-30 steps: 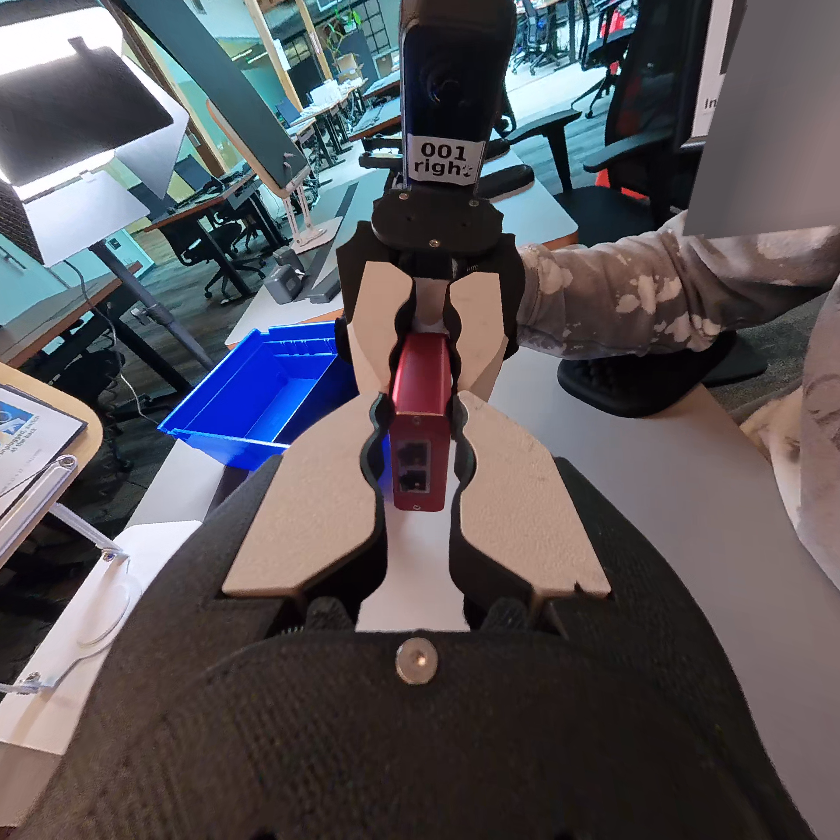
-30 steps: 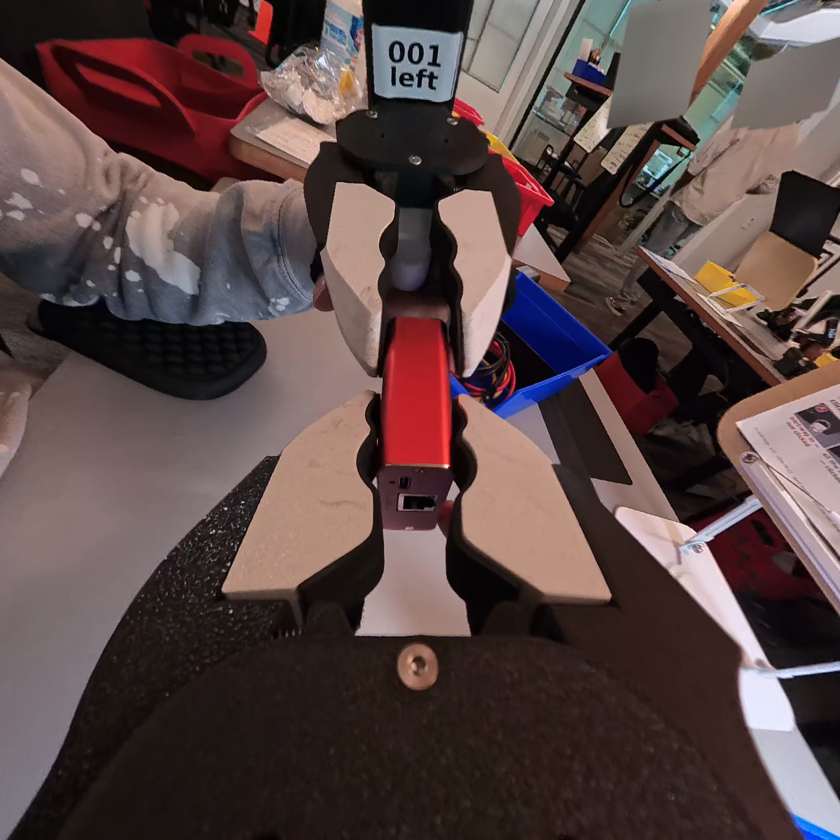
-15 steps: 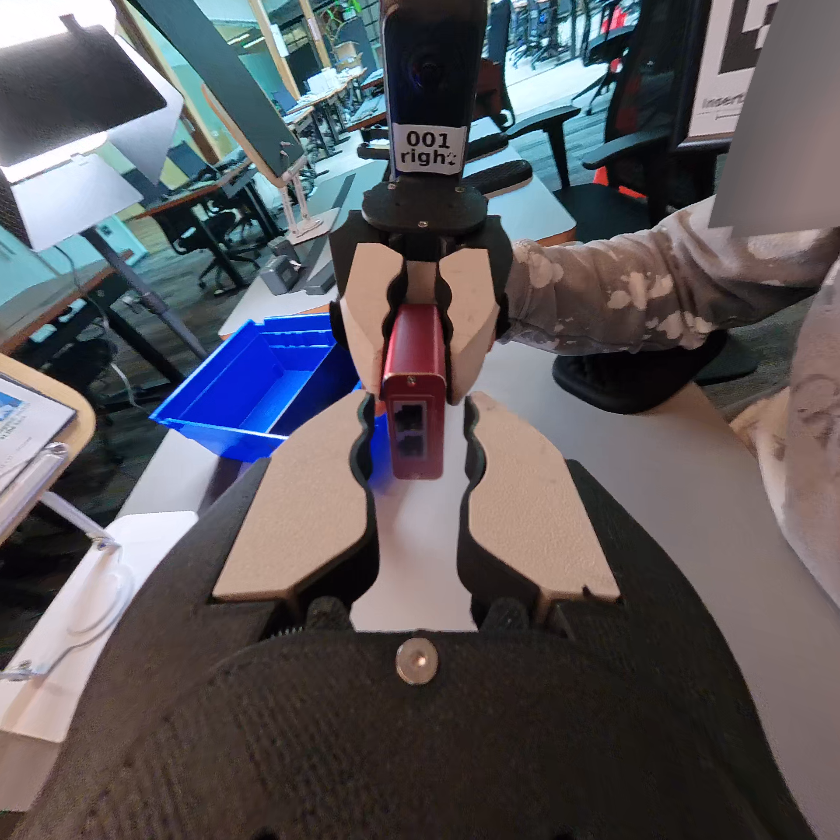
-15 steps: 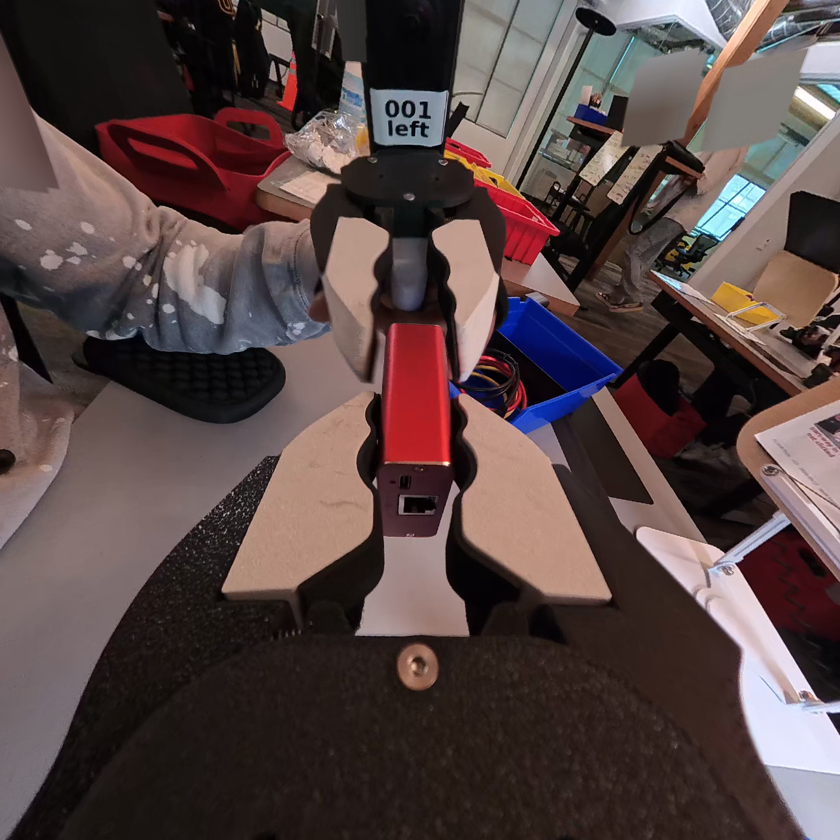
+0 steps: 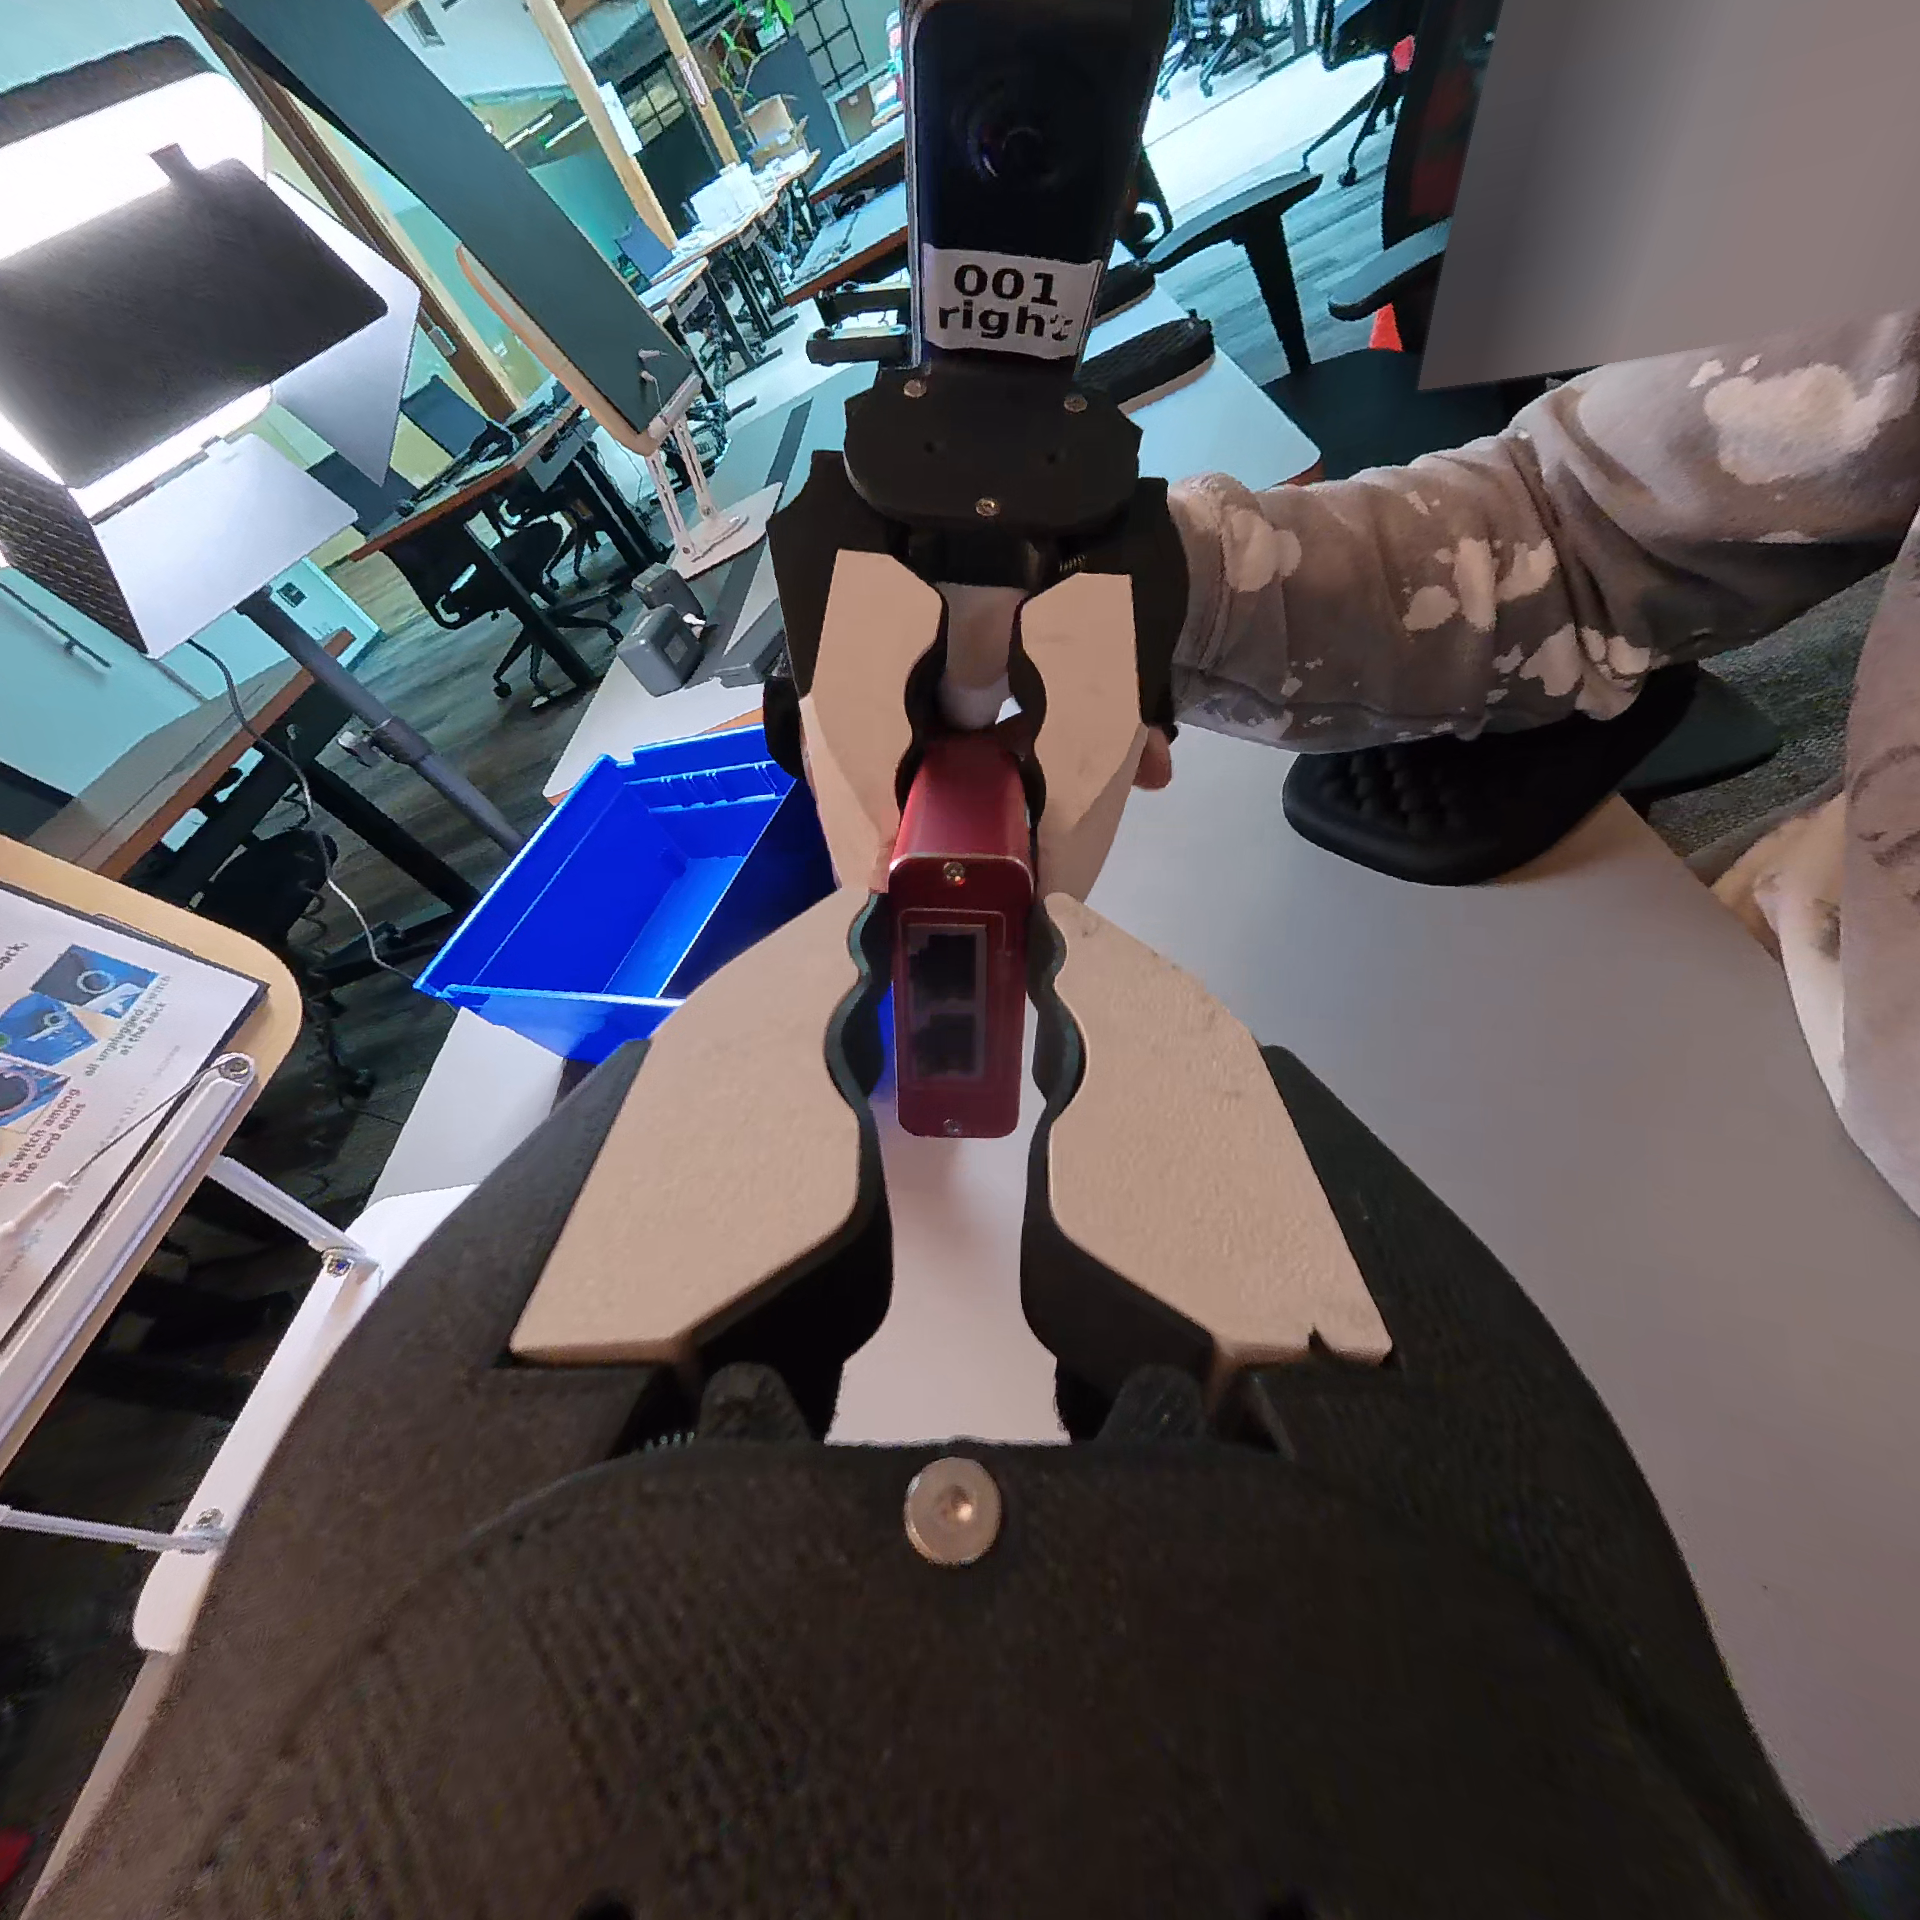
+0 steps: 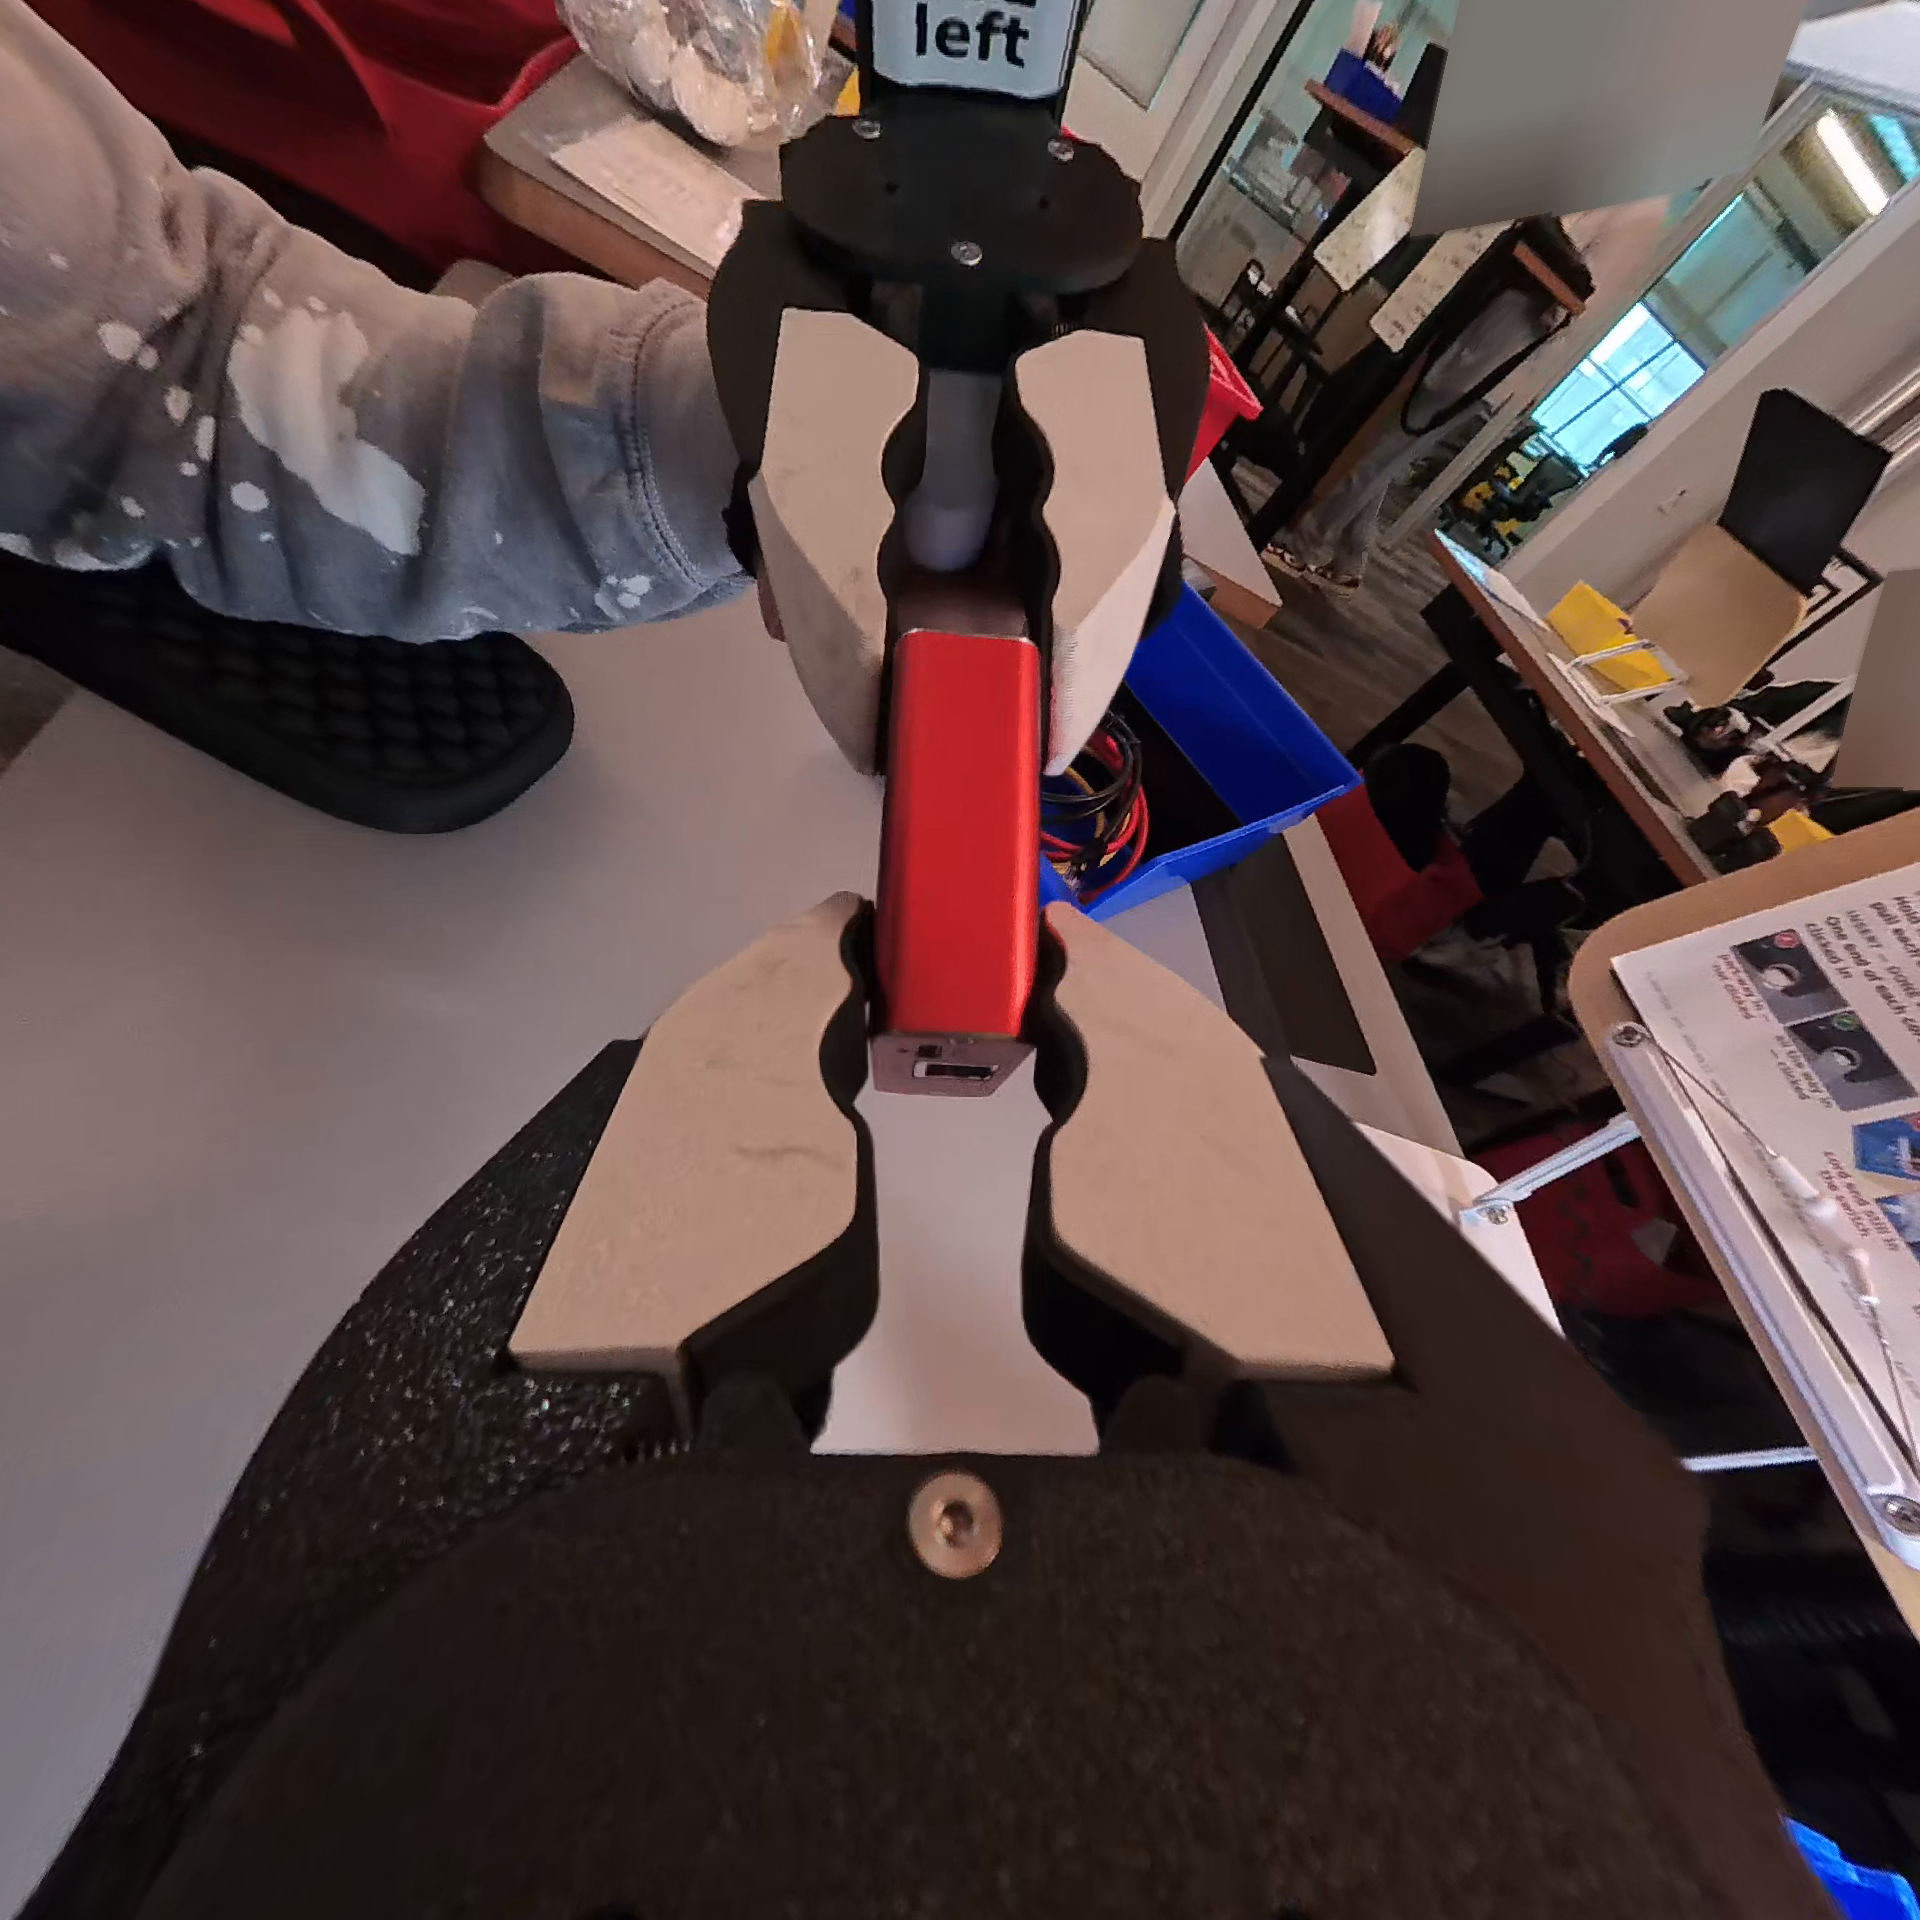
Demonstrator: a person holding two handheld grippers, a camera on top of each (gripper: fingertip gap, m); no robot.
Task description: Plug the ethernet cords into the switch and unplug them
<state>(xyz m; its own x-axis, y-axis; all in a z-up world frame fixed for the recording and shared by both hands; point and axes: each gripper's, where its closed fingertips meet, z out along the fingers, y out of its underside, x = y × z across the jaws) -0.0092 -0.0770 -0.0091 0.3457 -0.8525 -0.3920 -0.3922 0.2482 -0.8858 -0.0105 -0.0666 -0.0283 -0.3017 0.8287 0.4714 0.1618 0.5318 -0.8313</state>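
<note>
- The left tool point(image 5: 961, 914) is clamped on the red switch point(image 5: 956, 997) again. Half a second ago its fingers stood clear of the case, and a second ago they were pinching it as they do now.
- This looks like a re-grip. In the right wrist view the left tool now pinches only the far tip of the switch, and more bare red case shows between the two tools than a second ago.
- The right tool point(image 6: 951, 909) has kept its grip throughout, its fingers pressed against both sides of the near end of the case.
- The switch also sits tilted compared with half a second ago. The right wrist view now shows more of its top face, and its end face is foreshortened.
- For the task, the switch is braced at both ends above the grey worktop point(image 6: 312, 987), but nothing is plugged in yet. The two stacked ports facing the left tool are empty, and so is the small socket at the right tool's end.
- The switch lies lengthwise between the tools, with one end seated between each pair of fingertips. The twin-port face sits just inside the left tool's tips.
- The coloured cords point(image 6: 1101, 800) lie in a blue bin point(image 6: 1236, 748) beyond the left tool, apart from the switch. One tool probably has to let go to fetch one.
- A second blue bin point(image 5: 561, 1023), behind the right tool, shows nothing inside.
</note>
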